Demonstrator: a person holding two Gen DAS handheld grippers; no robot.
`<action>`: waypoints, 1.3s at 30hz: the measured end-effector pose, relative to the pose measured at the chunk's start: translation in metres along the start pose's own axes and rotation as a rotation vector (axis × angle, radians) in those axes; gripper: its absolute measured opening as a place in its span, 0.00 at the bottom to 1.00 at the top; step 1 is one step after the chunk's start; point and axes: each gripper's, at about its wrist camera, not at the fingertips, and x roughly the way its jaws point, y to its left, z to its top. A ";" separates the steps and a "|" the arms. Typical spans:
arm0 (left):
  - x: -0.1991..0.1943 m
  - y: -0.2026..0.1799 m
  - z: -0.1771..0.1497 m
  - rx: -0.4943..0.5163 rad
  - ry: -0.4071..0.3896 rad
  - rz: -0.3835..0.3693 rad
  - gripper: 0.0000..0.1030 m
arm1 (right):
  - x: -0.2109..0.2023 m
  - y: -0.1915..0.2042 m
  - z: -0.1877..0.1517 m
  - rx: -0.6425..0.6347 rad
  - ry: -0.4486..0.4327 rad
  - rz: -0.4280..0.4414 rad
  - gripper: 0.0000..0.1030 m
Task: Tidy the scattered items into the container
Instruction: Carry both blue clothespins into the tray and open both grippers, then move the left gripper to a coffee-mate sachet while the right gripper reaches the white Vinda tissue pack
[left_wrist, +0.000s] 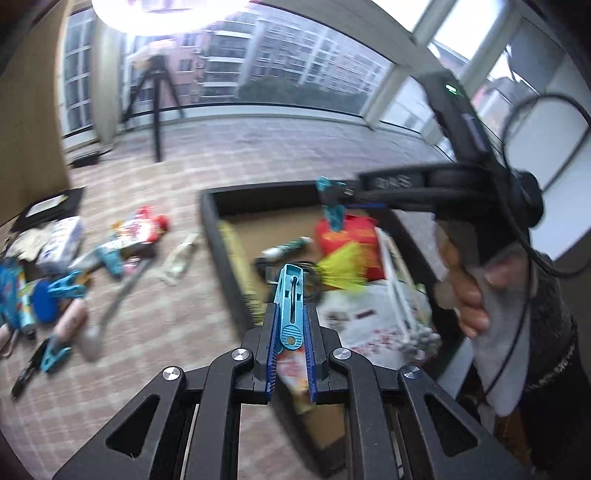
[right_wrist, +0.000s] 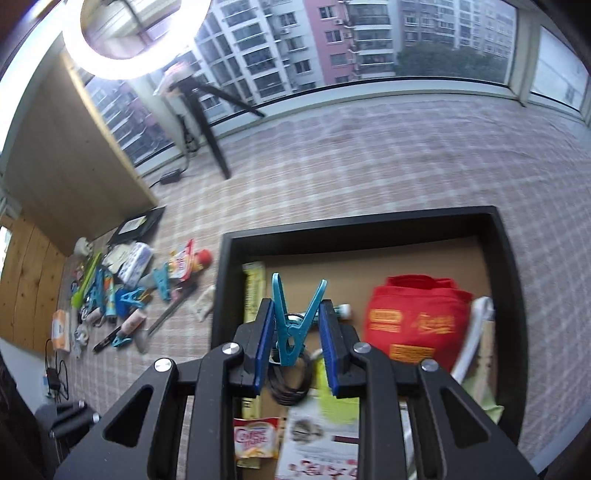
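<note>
A ring light (right_wrist: 136, 38) and tripod (right_wrist: 207, 122) near windows (right_wrist: 332, 44).

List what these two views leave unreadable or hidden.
- Left wrist view: the yellow item in the black container is smeared by motion blur; unidentifiable.
- Left wrist view: the left gripper covers the packet under its teal clothespin.
- Right wrist view: the right gripper and its blue clothespin hide part of the black cable coil.
- Right wrist view: the floor pile is too small to sort.
</note>
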 end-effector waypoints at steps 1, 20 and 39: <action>0.002 -0.007 0.000 0.013 0.005 -0.006 0.19 | -0.002 -0.004 0.000 0.003 -0.006 -0.010 0.24; -0.006 0.020 -0.017 -0.022 -0.005 0.100 0.56 | 0.004 0.021 0.004 -0.036 -0.029 0.015 0.53; -0.083 0.163 -0.119 -0.323 0.043 0.335 0.57 | 0.066 0.176 0.005 -0.296 0.128 0.171 0.58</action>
